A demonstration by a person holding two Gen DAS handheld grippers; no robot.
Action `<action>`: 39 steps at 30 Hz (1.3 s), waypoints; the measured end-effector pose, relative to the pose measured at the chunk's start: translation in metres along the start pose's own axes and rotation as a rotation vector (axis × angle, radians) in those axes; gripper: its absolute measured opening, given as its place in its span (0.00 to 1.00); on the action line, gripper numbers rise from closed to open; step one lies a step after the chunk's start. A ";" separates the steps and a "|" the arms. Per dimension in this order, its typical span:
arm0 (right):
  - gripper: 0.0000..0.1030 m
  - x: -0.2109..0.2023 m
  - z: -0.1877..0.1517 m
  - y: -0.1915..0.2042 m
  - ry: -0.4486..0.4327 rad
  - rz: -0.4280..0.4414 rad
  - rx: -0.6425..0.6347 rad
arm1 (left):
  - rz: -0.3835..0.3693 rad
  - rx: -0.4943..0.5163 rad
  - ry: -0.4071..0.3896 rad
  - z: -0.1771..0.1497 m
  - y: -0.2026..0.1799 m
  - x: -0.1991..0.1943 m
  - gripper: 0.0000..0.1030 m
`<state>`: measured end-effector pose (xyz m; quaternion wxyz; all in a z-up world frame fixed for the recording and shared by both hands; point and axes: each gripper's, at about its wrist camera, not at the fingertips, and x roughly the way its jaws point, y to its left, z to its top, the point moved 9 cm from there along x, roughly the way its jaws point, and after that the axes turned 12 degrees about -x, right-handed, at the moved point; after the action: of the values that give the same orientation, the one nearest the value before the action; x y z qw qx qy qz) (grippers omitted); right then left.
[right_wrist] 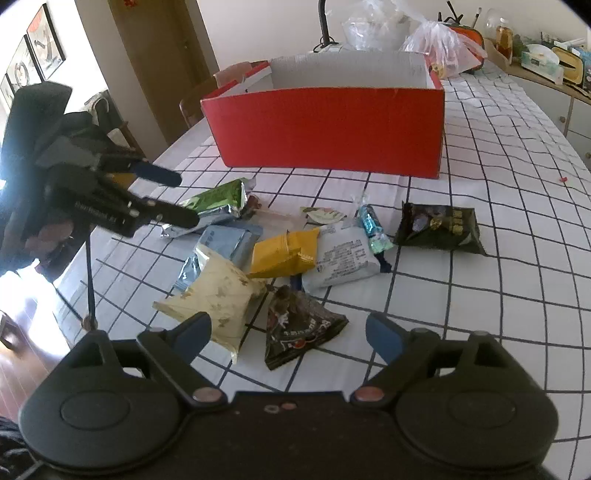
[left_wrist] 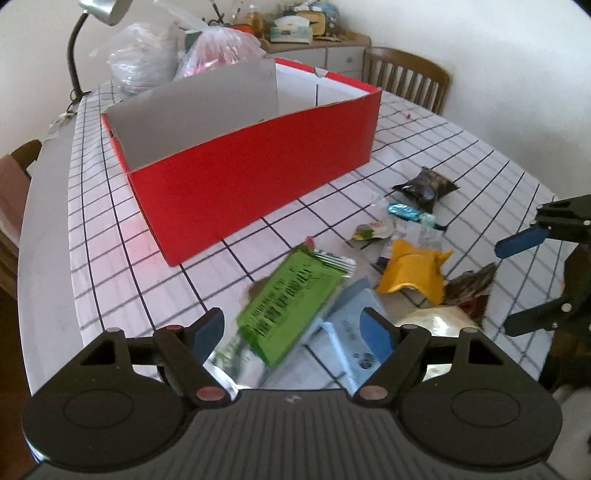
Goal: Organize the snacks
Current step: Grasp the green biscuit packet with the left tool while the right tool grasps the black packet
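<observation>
A pile of snack packets lies on the checked tablecloth in front of an open red box (left_wrist: 258, 177), also in the right wrist view (right_wrist: 325, 125). My left gripper (left_wrist: 291, 328) is open, its fingers either side of a green packet (left_wrist: 288, 306) that lies on a light blue packet (left_wrist: 347, 332); it also shows in the right wrist view (right_wrist: 181, 199) by the green packet (right_wrist: 221, 197). My right gripper (right_wrist: 288, 332) is open and empty just above a dark triangular packet (right_wrist: 295, 328). A cream packet (right_wrist: 218, 295), a yellow packet (right_wrist: 284, 254) and a white packet (right_wrist: 343, 254) lie beyond it.
A dark green packet (right_wrist: 439, 229) and a blue-wrapped candy (right_wrist: 373, 225) lie to the right of the pile. Plastic bags (left_wrist: 177, 51) and a desk lamp (left_wrist: 99, 11) stand behind the box. A wooden chair (left_wrist: 406, 77) is at the far table edge, a cabinet (right_wrist: 554, 74) beyond.
</observation>
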<state>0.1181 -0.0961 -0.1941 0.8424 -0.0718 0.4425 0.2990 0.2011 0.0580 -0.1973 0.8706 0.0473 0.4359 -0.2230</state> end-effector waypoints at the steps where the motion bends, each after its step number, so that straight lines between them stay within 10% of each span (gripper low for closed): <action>1: 0.83 0.003 -0.001 0.000 0.007 -0.005 -0.002 | -0.006 0.008 0.007 0.002 0.003 0.003 0.78; 23: 0.53 0.024 -0.003 -0.004 0.018 -0.093 -0.065 | -0.151 -0.071 0.062 0.006 0.022 0.046 0.77; 32: 0.45 0.021 -0.002 -0.002 -0.017 -0.138 -0.078 | -0.043 -0.149 0.023 -0.001 0.030 0.040 0.45; 39: 0.44 0.015 -0.005 -0.008 -0.056 -0.152 -0.022 | 0.043 -0.292 -0.029 -0.011 0.042 0.031 0.42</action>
<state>0.1256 -0.0983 -0.2099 0.8739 -0.1059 0.4087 0.2407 0.2270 0.0882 -0.2330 0.8790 -0.0739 0.4499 -0.1393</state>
